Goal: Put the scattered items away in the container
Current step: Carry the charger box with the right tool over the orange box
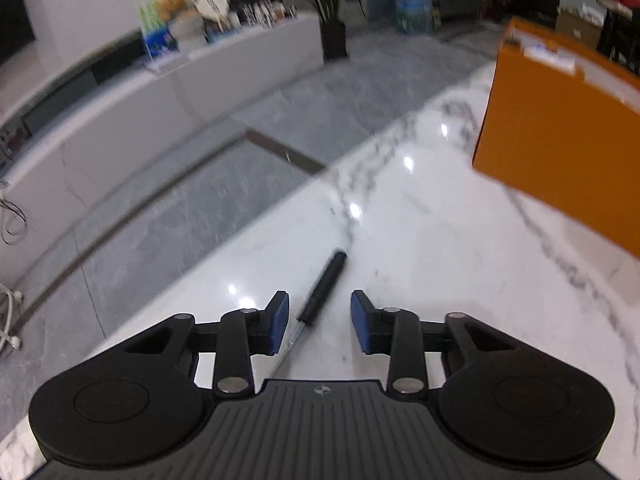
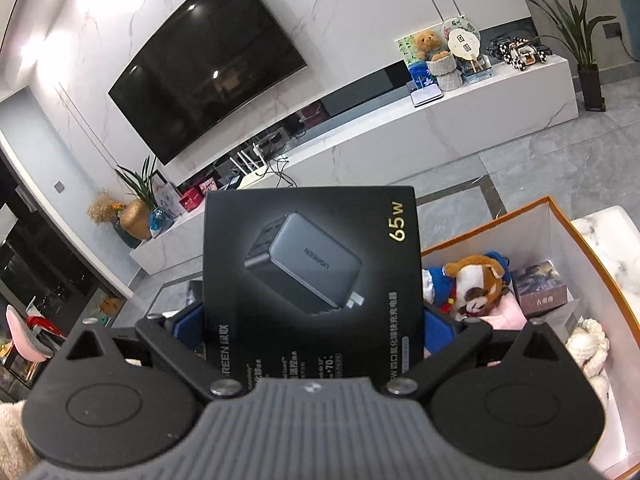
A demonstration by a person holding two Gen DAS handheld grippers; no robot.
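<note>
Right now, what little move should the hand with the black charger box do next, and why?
Probably carry the charger box a bit to the right, over the orange container, then let go. The right gripper is clamped on it, and the container sits open just beside, toys already inside.

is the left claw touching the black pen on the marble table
Apart. The left wrist view shows the black pen lying between the open left claw pads, marble visible on both sides.

Both wrist views look forward, sharing the orange box (image 1: 560, 128)
</note>
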